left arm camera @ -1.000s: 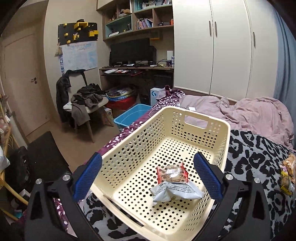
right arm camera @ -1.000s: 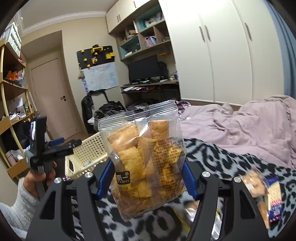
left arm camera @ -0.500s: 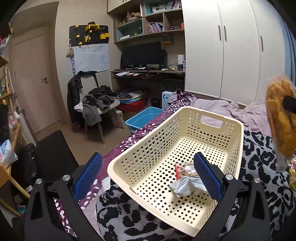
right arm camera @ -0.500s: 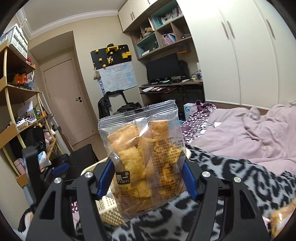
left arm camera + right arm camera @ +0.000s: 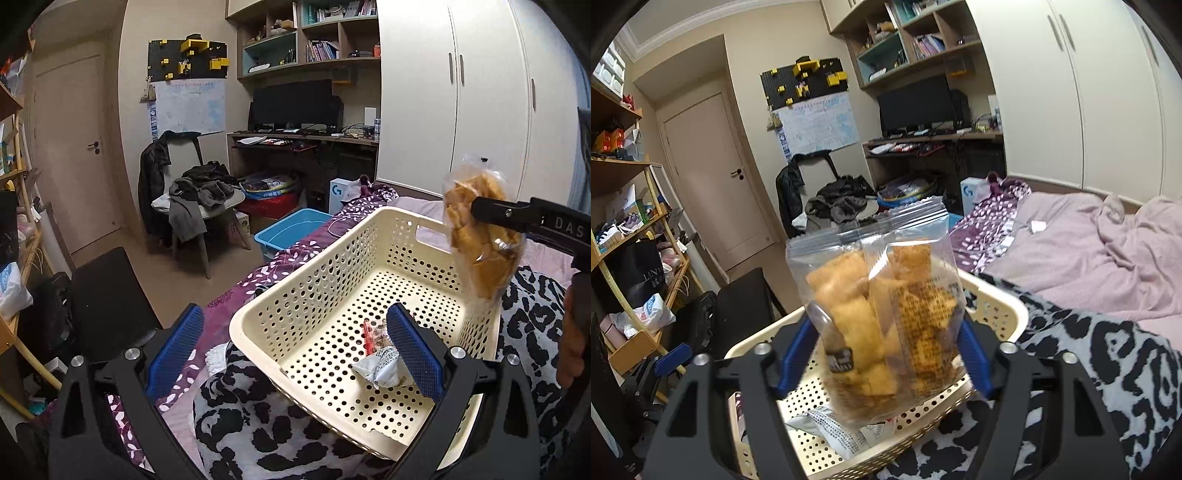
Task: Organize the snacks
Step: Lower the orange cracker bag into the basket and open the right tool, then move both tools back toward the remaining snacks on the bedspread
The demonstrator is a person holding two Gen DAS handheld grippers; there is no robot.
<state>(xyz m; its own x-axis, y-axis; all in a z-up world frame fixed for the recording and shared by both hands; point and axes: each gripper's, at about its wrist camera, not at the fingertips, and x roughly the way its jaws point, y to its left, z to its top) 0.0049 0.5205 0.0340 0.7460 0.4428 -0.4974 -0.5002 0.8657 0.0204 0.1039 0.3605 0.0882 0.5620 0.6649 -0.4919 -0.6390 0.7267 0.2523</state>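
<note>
The right gripper (image 5: 882, 354) has its jaws clamped on the pastry bag (image 5: 882, 325), upright above the basket (image 5: 295, 295) rim's far right side; 2 snacks lie inside. The left gripper (image 5: 295, 354) hangs with jaws apart over the basket's near-left corner.

A cream perforated basket (image 5: 332, 266) sits on a black-and-grey leopard-print blanket (image 5: 258, 435) beside purple leaf-print bedding (image 5: 280, 262).
</note>
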